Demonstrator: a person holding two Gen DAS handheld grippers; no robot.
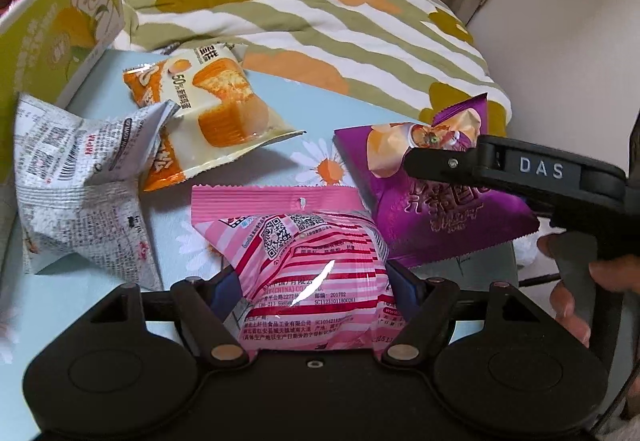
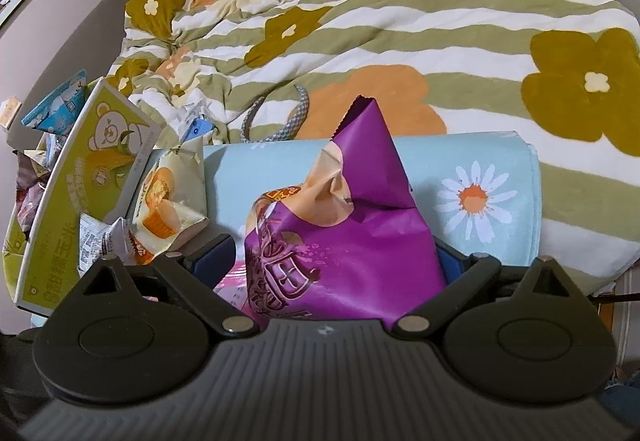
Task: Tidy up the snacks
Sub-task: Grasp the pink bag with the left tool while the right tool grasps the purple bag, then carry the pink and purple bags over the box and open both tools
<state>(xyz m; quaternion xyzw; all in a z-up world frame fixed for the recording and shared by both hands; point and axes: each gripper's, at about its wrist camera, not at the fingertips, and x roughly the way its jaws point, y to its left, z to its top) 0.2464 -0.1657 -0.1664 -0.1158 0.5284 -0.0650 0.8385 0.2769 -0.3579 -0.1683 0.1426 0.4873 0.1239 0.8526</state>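
My left gripper [image 1: 316,287] is shut on a pink striped snack packet [image 1: 312,241] that sits on the light blue daisy cloth [image 1: 280,113]. My right gripper [image 2: 336,261] is shut on a purple snack packet [image 2: 344,225], which stands up between its fingers; the same packet [image 1: 440,217] and the right gripper's black body [image 1: 520,177] show at the right of the left wrist view. An orange cake packet [image 1: 216,105] and a white printed packet [image 1: 80,177] lie to the left on the cloth.
A green cardboard box [image 1: 60,17] with a bear print stands at the left, with several packets inside in the right wrist view [image 2: 52,113]. A striped flower quilt [image 2: 400,41] lies behind the cloth. A grey strap [image 2: 296,117] rests on the quilt.
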